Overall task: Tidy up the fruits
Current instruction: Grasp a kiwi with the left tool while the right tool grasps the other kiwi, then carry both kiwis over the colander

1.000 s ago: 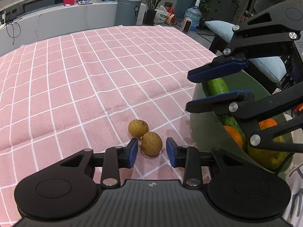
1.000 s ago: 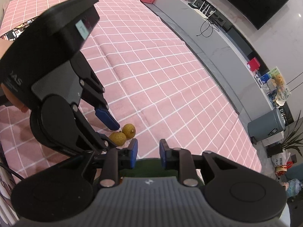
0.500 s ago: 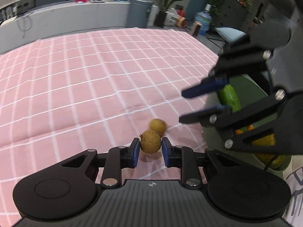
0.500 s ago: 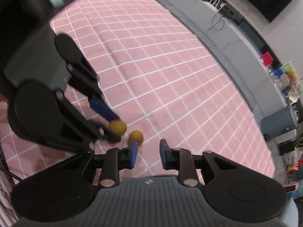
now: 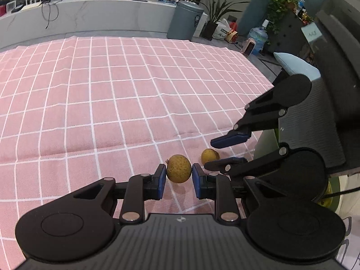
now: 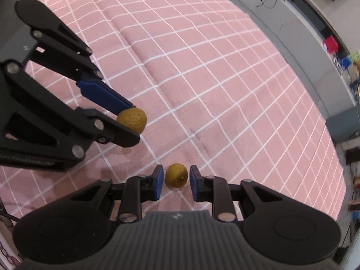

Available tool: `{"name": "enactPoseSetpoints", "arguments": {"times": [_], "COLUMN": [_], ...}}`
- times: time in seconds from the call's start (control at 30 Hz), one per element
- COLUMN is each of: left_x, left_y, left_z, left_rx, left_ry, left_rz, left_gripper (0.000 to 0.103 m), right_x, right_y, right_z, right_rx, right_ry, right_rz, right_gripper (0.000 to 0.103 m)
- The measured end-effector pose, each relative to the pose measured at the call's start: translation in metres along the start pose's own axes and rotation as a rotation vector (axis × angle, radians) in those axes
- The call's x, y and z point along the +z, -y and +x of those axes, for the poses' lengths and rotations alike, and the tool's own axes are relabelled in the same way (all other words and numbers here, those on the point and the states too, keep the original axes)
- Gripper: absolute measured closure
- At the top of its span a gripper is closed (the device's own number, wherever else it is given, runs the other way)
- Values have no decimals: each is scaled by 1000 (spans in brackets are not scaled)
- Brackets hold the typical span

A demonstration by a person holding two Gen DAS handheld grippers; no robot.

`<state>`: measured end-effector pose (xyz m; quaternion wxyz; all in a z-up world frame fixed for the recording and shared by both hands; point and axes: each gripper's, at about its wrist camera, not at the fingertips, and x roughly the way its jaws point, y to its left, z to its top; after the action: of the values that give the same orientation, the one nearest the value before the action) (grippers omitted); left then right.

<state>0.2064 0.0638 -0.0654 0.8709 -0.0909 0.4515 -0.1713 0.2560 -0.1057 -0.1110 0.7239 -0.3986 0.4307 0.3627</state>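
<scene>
While the left gripper [image 5: 179, 178] clamps one small yellow fruit [image 5: 179, 168] clear of the pink cloth [image 5: 112, 103], the right gripper [image 6: 174, 182] straddles the second fruit [image 6: 176, 175] at three o'clock, apparently not yet touching, ready to close.

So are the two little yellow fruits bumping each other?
Apart. The left wrist view shows pink cloth between the held fruit and the other fruit.

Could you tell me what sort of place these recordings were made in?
Probably a home-style living or dining room, perhaps a staged one. A table under a pink checked cloth stands before a long grey counter carrying small household clutter, with a lidded bin, potted plants and a water jug behind.
</scene>
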Motion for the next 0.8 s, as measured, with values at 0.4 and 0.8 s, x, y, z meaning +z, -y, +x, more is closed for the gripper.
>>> {"name": "enactPoseSetpoints", "arguments": {"times": [0.4,0.8], "left_x": [3,-4], "left_y": [5,18], "left_z": [5,-10], "left_rx": [-10,-14], "left_ry": [-11,39], "left_rz": [5,-11], "left_gripper": [75,75], "right_x": [0,-22], "right_y": [-4,-14], "right_z": [11,-56], "right_rx": [-19,-68], "right_ry": [-29,120], "right_rz": [38,96], "right_gripper": [85,85]}}
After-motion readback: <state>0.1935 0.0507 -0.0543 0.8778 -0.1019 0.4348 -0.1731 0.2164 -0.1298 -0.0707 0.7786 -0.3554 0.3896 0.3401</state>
